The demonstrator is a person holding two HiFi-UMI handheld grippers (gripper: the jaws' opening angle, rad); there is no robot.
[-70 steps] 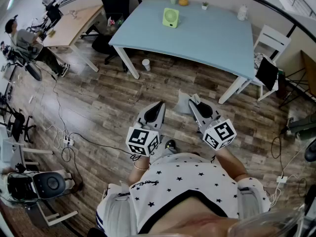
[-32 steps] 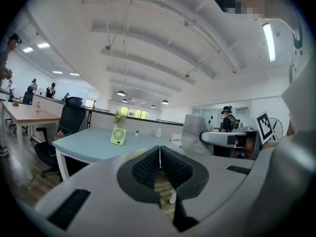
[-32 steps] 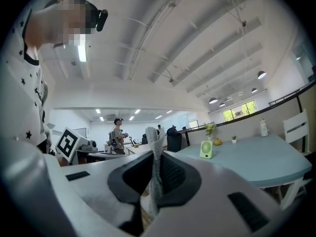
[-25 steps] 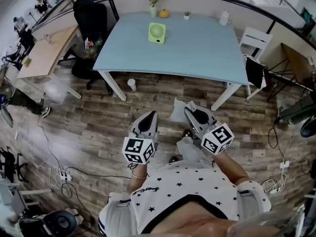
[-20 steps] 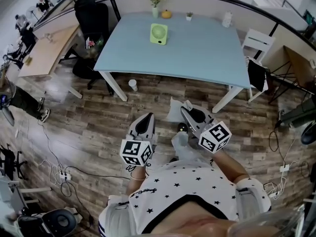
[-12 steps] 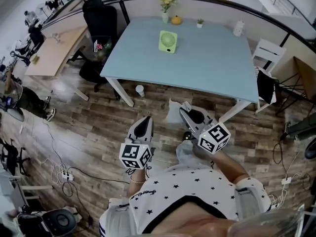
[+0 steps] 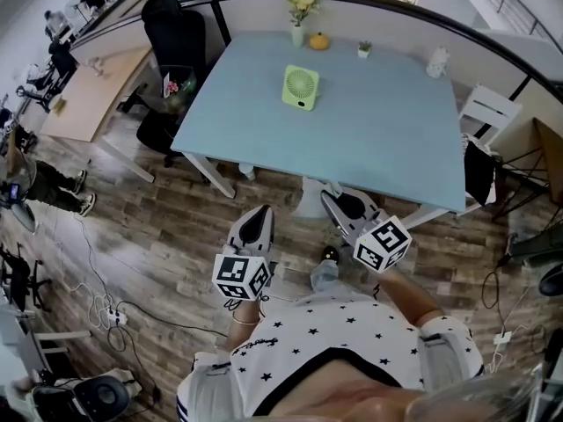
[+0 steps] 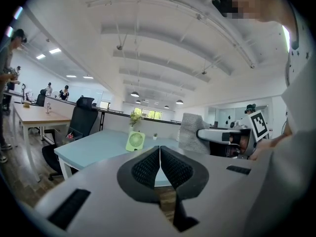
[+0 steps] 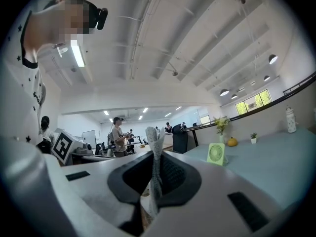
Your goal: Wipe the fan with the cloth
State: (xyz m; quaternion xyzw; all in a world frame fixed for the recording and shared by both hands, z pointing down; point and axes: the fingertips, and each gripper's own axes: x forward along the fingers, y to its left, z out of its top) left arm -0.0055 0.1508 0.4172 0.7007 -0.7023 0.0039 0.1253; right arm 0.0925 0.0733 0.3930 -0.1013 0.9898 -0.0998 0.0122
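Cloth (image 9: 154,166) in forward-pointing right gripper (image 7: 332,197)

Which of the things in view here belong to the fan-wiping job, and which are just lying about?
Belongs to the job:
- small green desk fan on the light blue table
- grey cloth, pinched in the right gripper
- left gripper, shut and empty

Just lying about:
- vase of yellow flowers
- small orange round object
- tiny potted plant
- white bottle
- black office chair

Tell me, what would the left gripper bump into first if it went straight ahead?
Probably the blue table, near its front edge; the left gripper points there. The green fan stands farther back, slightly left. Depth is unclear.
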